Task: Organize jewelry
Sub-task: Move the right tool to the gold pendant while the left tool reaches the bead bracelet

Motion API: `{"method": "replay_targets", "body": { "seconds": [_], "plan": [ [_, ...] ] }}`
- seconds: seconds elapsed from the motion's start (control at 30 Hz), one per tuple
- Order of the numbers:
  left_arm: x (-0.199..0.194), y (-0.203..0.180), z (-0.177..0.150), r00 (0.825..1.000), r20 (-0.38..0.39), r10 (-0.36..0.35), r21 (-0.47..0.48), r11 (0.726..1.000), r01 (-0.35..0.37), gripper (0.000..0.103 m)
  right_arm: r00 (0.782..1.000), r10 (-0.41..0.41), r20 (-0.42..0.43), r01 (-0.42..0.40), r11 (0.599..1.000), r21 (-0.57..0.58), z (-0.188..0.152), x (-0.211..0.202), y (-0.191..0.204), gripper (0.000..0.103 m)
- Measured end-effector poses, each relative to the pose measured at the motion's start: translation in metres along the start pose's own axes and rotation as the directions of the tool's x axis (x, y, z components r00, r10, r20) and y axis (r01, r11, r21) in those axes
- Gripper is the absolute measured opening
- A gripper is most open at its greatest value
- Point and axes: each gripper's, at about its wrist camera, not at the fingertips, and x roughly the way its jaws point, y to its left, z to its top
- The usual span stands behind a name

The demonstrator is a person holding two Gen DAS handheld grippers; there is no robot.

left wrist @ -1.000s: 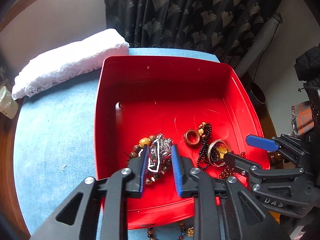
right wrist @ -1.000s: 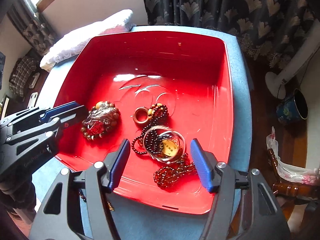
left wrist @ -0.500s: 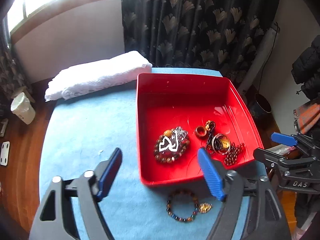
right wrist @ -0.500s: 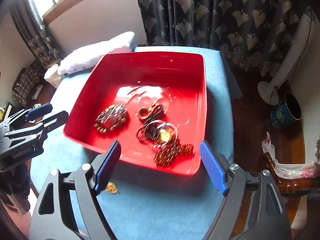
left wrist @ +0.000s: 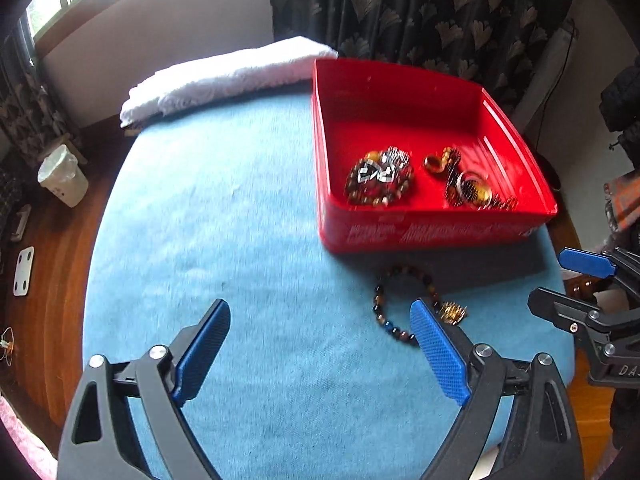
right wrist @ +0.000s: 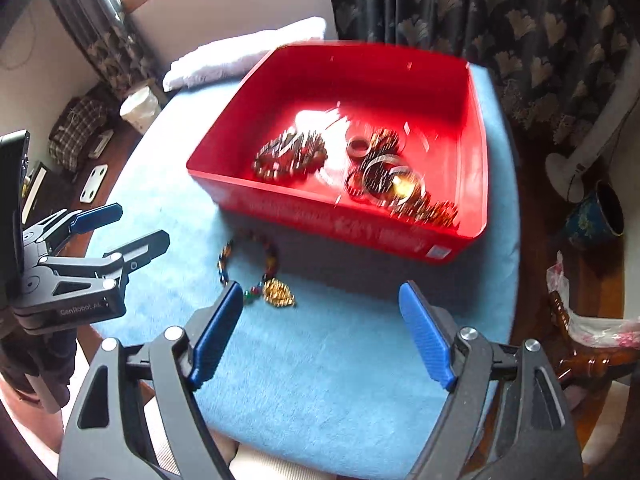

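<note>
A red tray [left wrist: 432, 232] [right wrist: 340, 220] stands on the blue table cover. In it lie a beaded bracelet with a silver pendant [left wrist: 378, 178] [right wrist: 290, 156], a brown ring [left wrist: 434, 162] [right wrist: 358, 146] and a tangle of dark beads and metal bangles [left wrist: 470, 192] [right wrist: 394, 182]. In front of the tray a multicoloured bead bracelet [left wrist: 378, 300] [right wrist: 224, 264] with a gold charm [left wrist: 454, 312] [right wrist: 278, 292] lies on the cover. My left gripper [left wrist: 320, 308] [right wrist: 142, 224] hovers near it, jaws opening, nothing between them. My right gripper [right wrist: 320, 290] [left wrist: 550, 276] is just right of the charm, jaws closing slightly, empty.
A folded white lace cloth [left wrist: 224, 76] [right wrist: 240, 56] lies at the table's far edge, left of the tray. On the wooden floor stand a white bin [left wrist: 62, 176], a fan base [right wrist: 576, 168] and a blue pot [right wrist: 596, 216]. A dark curtain hangs behind.
My left gripper let go of the silver-pendant bracelet in the tray and opened wide. Both grippers drew back from the tray toward the near edge, and the loose bracelet came into view.
</note>
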Motion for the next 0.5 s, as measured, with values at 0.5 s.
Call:
{"method": "replay_targets", "body": {
  "seconds": [0.5],
  "plan": [
    [0.029,0.006,-0.014,0.998,-0.066,0.005,0.009,1.000,-0.005,0.076,0.992,0.056,-0.112,-0.057,0.998,-0.010,-0.007,0.042,0.012,0.055]
  ]
}}
